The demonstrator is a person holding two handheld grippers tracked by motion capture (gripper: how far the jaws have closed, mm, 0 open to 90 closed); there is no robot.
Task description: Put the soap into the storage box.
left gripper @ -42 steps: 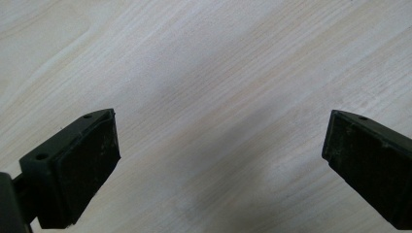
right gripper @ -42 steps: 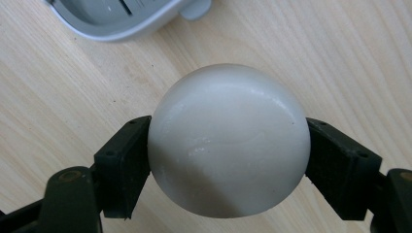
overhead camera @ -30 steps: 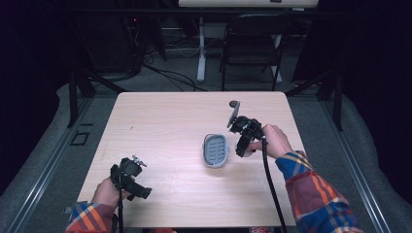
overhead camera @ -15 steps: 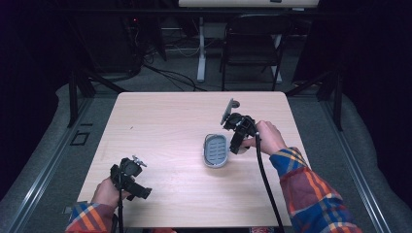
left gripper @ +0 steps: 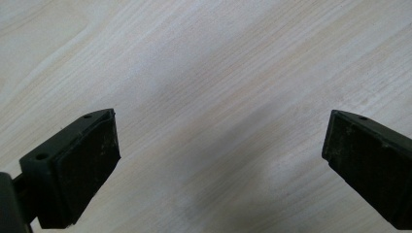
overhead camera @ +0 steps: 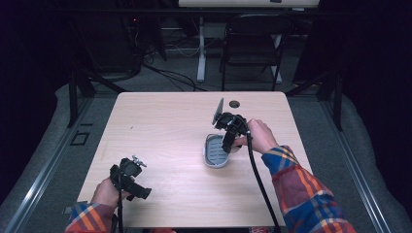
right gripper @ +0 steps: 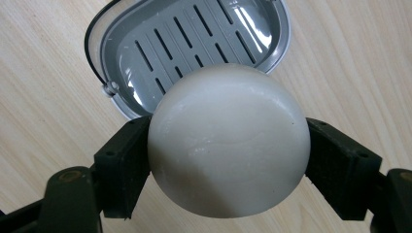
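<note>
High view: wooden table (overhead camera: 160, 126) mid-frame; right gripper (overhead camera: 227, 144) right of centre, tilted down over the near edge of a grey soap dish (overhead camera: 216, 151). Left gripper (overhead camera: 130, 180) low at lower left, well apart from the dish. Left gripper view: jaws wide apart, nothing between them, bare wood beneath. Right gripper view: jaws clamped on a round pale soap (right gripper: 228, 138) at frame centre, one pad on each flank; slotted dish (right gripper: 194, 43) in the upper half, just beyond the bar. Risk, as I judge it: the bar is smooth and rounded, so it could squirt out of the pads; released short of the dish, it may catch the rim and roll onto the table.
</note>
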